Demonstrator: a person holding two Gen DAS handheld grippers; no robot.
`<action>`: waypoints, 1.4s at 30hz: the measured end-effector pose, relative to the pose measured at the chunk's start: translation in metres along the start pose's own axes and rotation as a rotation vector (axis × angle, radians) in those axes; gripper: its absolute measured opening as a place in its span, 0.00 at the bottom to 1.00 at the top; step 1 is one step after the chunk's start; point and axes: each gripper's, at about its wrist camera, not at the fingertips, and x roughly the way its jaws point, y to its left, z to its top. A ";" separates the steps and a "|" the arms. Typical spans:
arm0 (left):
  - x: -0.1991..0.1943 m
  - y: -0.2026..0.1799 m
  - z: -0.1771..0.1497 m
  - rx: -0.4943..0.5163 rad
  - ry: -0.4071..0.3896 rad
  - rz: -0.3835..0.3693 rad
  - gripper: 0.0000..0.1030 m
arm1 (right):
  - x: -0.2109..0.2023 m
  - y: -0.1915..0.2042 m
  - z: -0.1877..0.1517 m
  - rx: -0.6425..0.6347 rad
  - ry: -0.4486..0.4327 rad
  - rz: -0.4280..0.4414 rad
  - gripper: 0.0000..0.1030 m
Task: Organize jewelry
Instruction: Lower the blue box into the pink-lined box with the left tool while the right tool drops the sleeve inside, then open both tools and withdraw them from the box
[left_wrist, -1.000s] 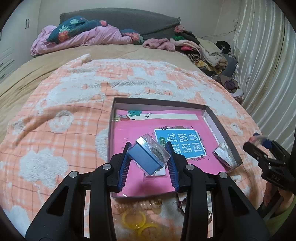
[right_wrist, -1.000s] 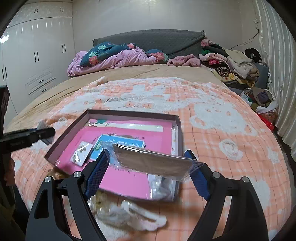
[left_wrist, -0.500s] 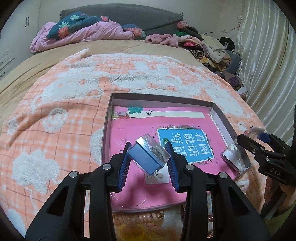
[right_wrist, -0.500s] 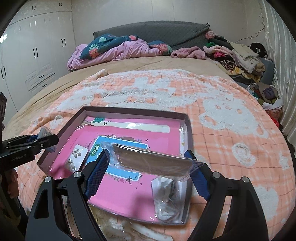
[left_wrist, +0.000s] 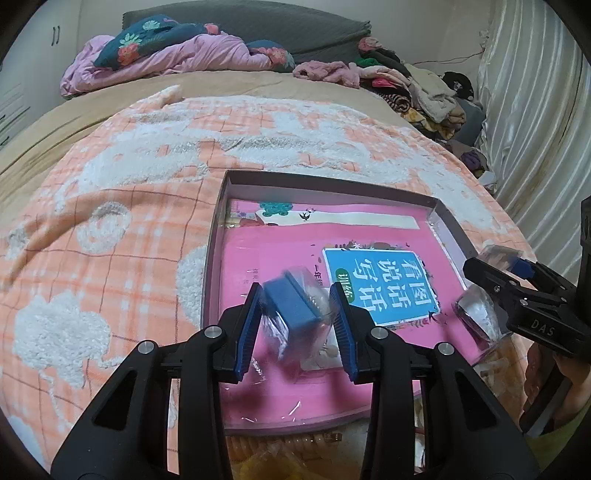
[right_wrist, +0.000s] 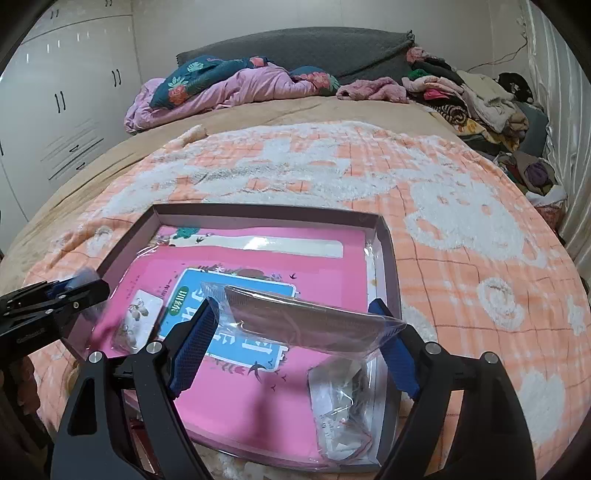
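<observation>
Pink-lined tray (right_wrist: 384, 236) at frame centre holds earring packets (right_wrist: 343, 413); left tongs (left_wrist: 295, 317) pinch a blue box (left_wrist: 293, 308), right tongs (right_wrist: 295, 343) pinch a flat bag (right_wrist: 306, 317)

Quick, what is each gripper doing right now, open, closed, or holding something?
Left gripper: closed on a small clear bag with a blue card.
Right gripper: closed on a wide clear bag with a brown card.
</observation>
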 end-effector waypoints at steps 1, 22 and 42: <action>0.000 0.000 0.000 0.000 0.000 0.001 0.28 | 0.001 -0.001 -0.001 0.002 0.001 -0.003 0.80; -0.022 0.016 0.001 -0.038 -0.032 0.023 0.44 | -0.026 -0.021 -0.007 0.078 -0.049 0.002 0.93; -0.097 0.013 0.007 -0.077 -0.174 0.033 0.91 | -0.109 -0.021 -0.009 0.107 -0.181 0.047 0.96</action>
